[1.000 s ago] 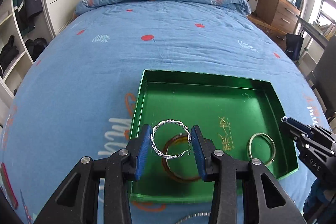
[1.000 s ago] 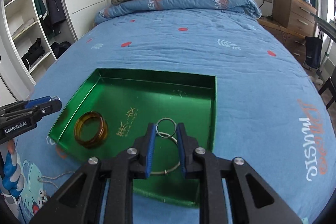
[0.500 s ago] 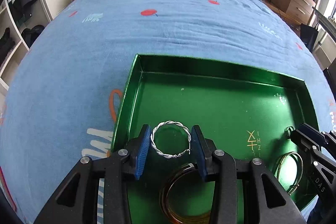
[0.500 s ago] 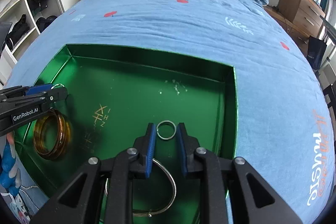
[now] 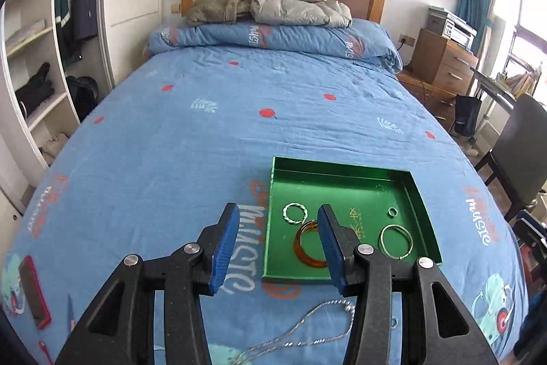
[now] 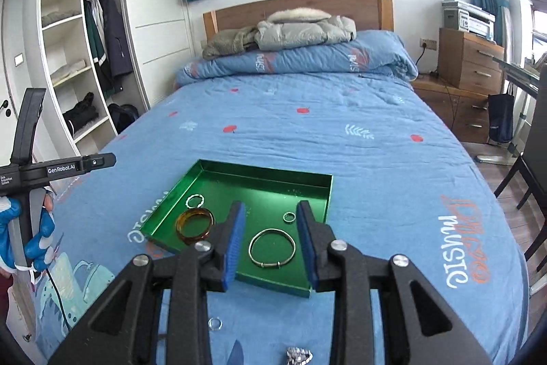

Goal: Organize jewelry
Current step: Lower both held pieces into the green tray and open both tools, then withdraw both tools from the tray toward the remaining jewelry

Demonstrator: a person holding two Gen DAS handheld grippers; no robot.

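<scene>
A green tray (image 5: pixel 345 175) (image 6: pixel 307 183) lies on the blue bedspread. In it lie a twisted silver bangle (image 5: pixel 295 213) (image 6: pixel 195 200), an amber bangle (image 5: pixel 309 243) (image 6: pixel 195 225), a small ring (image 5: pixel 392 211) (image 6: pixel 289 216) and a large thin bangle (image 5: pixel 396 242) (image 6: pixel 271 248). My left gripper (image 5: pixel 277 242) is open and empty, raised above the tray's near left corner. My right gripper (image 6: pixel 271 242) is open and empty, raised above the tray's near edge. A silver chain (image 5: pixel 307 327) lies on the bed in front of the tray. A small clear ring (image 6: pixel 215 324) and a silver piece (image 6: pixel 299 356) lie near me.
A red flat object (image 5: pixel 32 291) lies at the bed's near left. A folded quilt (image 5: pixel 273 38) and jackets (image 5: pixel 294 7) are at the headboard. A wardrobe (image 6: pixel 75 64) stands left, a wooden dresser (image 6: pixel 470 60) and a chair (image 5: pixel 519 156) right.
Both grippers opened, releasing the twisted bangle and the small ring into the tray, and pulled up and back from it.
</scene>
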